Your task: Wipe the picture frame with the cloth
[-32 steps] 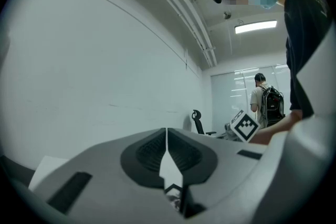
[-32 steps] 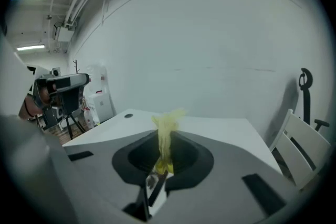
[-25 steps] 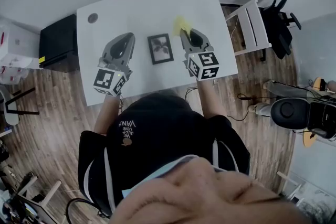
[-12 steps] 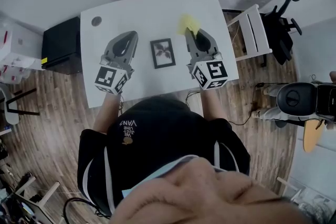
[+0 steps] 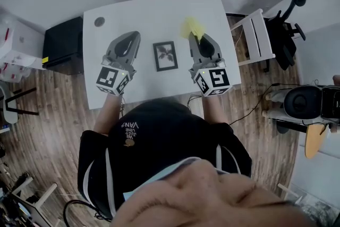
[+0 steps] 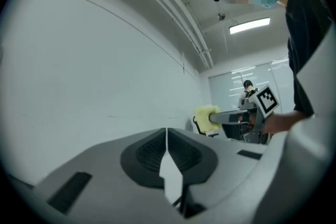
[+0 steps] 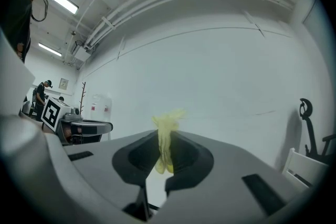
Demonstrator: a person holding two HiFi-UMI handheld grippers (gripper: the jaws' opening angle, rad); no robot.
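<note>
The left gripper (image 5: 129, 35), left of the picture frame (image 5: 166, 56), is clenched on nothing. The right gripper (image 5: 196, 37), right of the frame, grasps the yellow cloth (image 5: 190, 26).

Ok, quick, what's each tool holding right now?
Left tool: closed, nothing in it.
Right tool: closed on the yellow cloth.

Head view looks steeply down from above the person onto the white table (image 5: 154, 13). Left gripper view sits close behind the left tongs (image 6: 166, 134), near level, facing the wall (image 6: 94, 60) — right gripper view likewise, behind the right tongs (image 7: 164, 136). All three share the yellow cloth (image 5: 190, 26).
</note>
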